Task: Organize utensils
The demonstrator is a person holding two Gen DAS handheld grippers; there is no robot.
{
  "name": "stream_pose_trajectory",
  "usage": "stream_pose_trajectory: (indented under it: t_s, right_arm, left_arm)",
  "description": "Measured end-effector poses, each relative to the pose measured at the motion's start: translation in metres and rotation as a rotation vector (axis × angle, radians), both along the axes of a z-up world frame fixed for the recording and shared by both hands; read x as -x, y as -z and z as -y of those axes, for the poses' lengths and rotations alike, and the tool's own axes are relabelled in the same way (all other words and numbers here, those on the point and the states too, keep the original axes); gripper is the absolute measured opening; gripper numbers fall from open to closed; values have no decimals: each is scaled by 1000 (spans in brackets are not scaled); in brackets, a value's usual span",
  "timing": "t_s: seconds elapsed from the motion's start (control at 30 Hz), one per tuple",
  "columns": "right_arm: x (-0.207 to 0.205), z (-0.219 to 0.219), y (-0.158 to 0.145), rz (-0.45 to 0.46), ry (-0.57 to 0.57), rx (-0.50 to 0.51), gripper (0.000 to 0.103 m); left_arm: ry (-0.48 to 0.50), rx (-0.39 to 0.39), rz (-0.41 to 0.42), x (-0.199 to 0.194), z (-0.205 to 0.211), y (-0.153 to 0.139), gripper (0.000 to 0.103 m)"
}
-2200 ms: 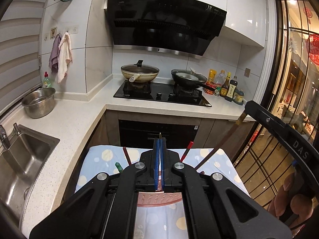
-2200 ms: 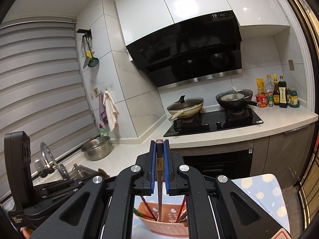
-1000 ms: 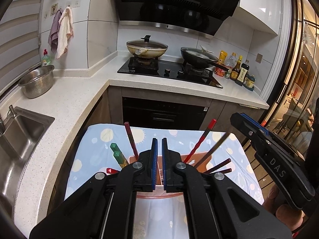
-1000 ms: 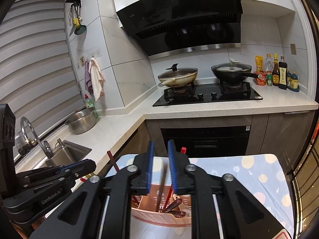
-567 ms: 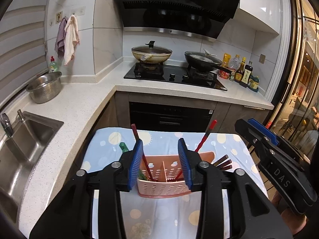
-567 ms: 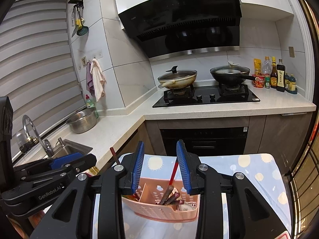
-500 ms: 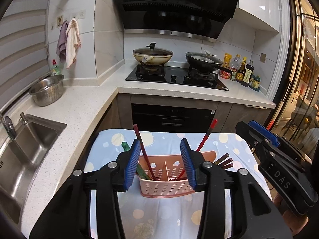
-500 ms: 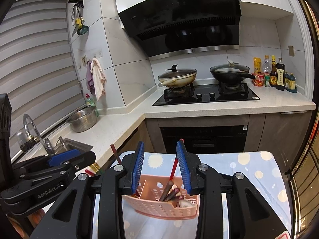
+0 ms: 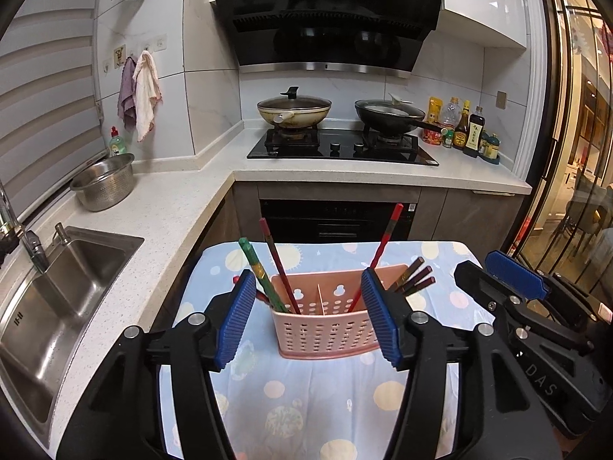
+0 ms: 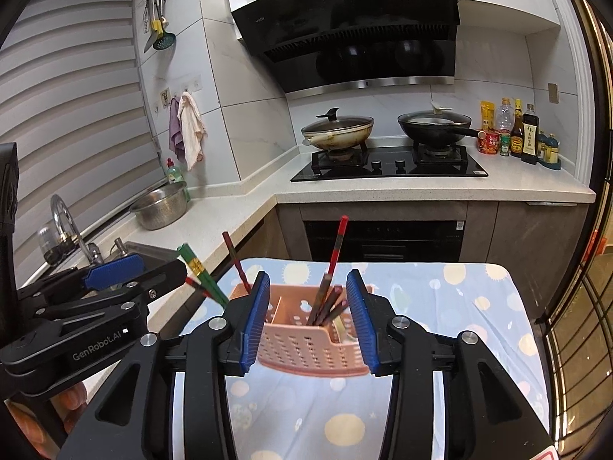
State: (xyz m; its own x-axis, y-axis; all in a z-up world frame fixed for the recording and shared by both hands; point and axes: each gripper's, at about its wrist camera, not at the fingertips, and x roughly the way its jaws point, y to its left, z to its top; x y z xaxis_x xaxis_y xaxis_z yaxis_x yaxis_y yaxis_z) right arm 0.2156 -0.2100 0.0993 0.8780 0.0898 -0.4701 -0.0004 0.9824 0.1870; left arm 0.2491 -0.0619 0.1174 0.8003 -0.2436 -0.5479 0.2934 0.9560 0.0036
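I'm looking into a corner kitchen, with the stove point(image 9: 341, 145) ahead and the sink point(image 9: 57, 287) off to my left; the work surface is a small table under a spotted cloth point(image 9: 306, 395). The pink basket point(image 9: 325, 333) stands upright near the middle of it, a divider splitting it in two. The green chopsticks point(image 9: 254, 264) and a red one lean out of the left half, while the dark chopsticks point(image 10: 325, 303) lean in the right half, so the sorting looks done to me. My left gripper point(image 9: 308, 320) and right gripper point(image 10: 306, 316) both hover empty with jaws spread wide, short of the basket and touching nothing.
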Motion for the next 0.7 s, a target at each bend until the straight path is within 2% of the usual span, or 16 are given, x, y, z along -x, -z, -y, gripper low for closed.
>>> stream_pose_trajectory:
  t_s: [0.1,0.23,0.3,0.37,0.57,0.7]
  right_arm:
    - [13,-4,2,-10,7,21,49]
    - [25,-4,6,-36,19,32,50]
    - [32,-2,10,-49,28,27,50]
    - [39,-1,14,-64,34,23,50]
    - [56,6,27,-109,64,17,50]
    - [67,7,34,-125,67,30,56]
  left_arm:
    - [-8,-7,4,10,-2,3,65]
    - [-19,-26,10,24,-3,8,79]
    - [-24,-36,9,31,-3,12,80]
    - [-27,-40,2,36,-5,17,87]
    - [-40,-64,-25,51,-5,34,92]
    - [-50,-77,-42,60,-5,45,95]
